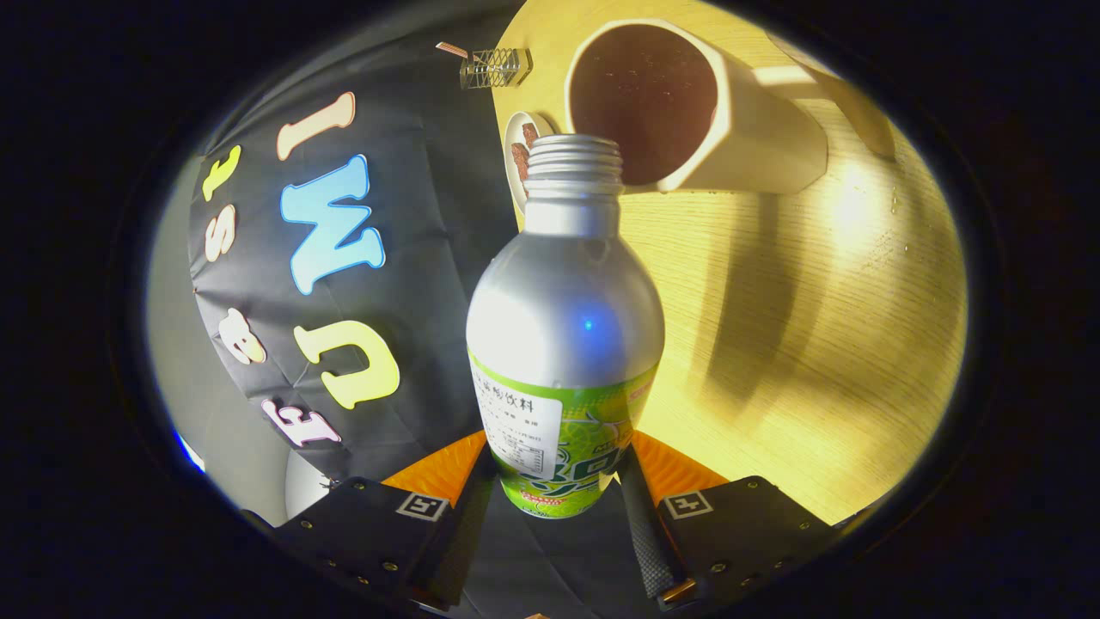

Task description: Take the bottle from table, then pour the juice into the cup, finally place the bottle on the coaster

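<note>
My gripper [554, 468] is shut on a silver aluminium bottle [563, 318] with a green label, both fingers pressing on its lower body. The bottle is uncapped and tipped over, its threaded mouth right at the rim of a white cup [687, 107] beyond the fingers. The cup stands on the wooden table [816, 327] and holds dark liquid. The whole view is rolled sideways with the bottle's tilt.
A small round white dish [518, 159] with brown pieces lies on the table beside the cup, partly behind the bottle's neck. A small clear wire-like holder [496, 67] sits near the table's edge. The black booth cloth hangs past that edge.
</note>
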The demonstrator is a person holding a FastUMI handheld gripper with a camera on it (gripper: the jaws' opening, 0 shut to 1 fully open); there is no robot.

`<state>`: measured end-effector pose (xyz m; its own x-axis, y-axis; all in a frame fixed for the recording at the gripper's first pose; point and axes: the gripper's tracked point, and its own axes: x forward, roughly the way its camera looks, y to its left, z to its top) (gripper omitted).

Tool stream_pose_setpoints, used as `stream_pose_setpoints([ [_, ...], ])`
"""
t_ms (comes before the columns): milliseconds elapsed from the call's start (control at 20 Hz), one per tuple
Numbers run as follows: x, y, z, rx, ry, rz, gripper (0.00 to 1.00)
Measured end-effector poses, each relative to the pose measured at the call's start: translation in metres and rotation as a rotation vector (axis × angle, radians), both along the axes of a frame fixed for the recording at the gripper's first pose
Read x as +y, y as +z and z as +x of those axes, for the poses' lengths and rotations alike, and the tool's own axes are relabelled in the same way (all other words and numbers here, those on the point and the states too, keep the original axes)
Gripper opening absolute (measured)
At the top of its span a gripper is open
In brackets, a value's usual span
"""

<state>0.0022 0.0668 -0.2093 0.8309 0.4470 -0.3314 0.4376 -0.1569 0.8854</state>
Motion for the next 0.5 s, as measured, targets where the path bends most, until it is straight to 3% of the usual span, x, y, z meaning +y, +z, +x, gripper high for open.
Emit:
stream_pose_setpoints([
  [500, 0.0021, 0.0060, 0.0022, 0.005, -0.017, 0.060, 0.76],
])
